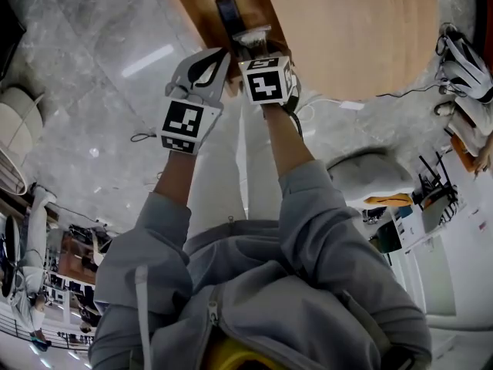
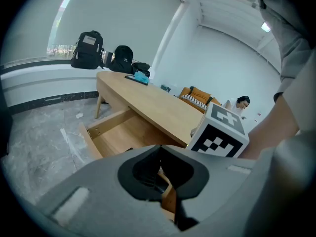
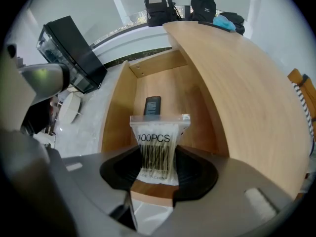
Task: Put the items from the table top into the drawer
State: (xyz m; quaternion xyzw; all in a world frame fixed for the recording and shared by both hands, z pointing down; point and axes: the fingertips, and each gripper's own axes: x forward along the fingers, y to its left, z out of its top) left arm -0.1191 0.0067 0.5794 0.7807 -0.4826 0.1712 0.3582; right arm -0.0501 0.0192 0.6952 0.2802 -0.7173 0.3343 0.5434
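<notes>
The right claw (image 3: pixel 157 158) gripped a small clear bag (image 3: pixel 158 149) printed "100PCS", holding dark-tipped sticks. Its jaws pinched the bag's lower half and the sealed top edge stuck out beyond the tips. In the head view the same bag (image 1: pixel 253 37) showed just ahead of the right claw (image 1: pixel 252 46).

Directly beyond and below that claw lay the open drawer (image 3: pixel 118 107), so the bag hung over the drawer's inside, not over the table (image 3: pixel 237 83), which ran along the claw's right side. Further ahead of the claw, on the drawer floor, lay a dark phone-like slab (image 3: pixel 152 105). It looked like an item already put away.

The left claw (image 2: pixel 159 149) was closed, its jaws meeting at the tips with nothing between them. It pointed at the drawer (image 2: pixel 106 132) from beside the right claw, with the table (image 2: pixel 158 107) stretching away ahead of it. In the head view the left claw (image 1: pixel 206 66) sat just to the left of the right one.

By my reading, the task was partway done: one item was in the drawer, and the bag was carried to the drawer but not yet let go. The table near the claws looked bare. Far beyond them, at its far end, a teal thing (image 3: pixel 224 22) lay, which may be left to fetch. The drawer also remained open.
</notes>
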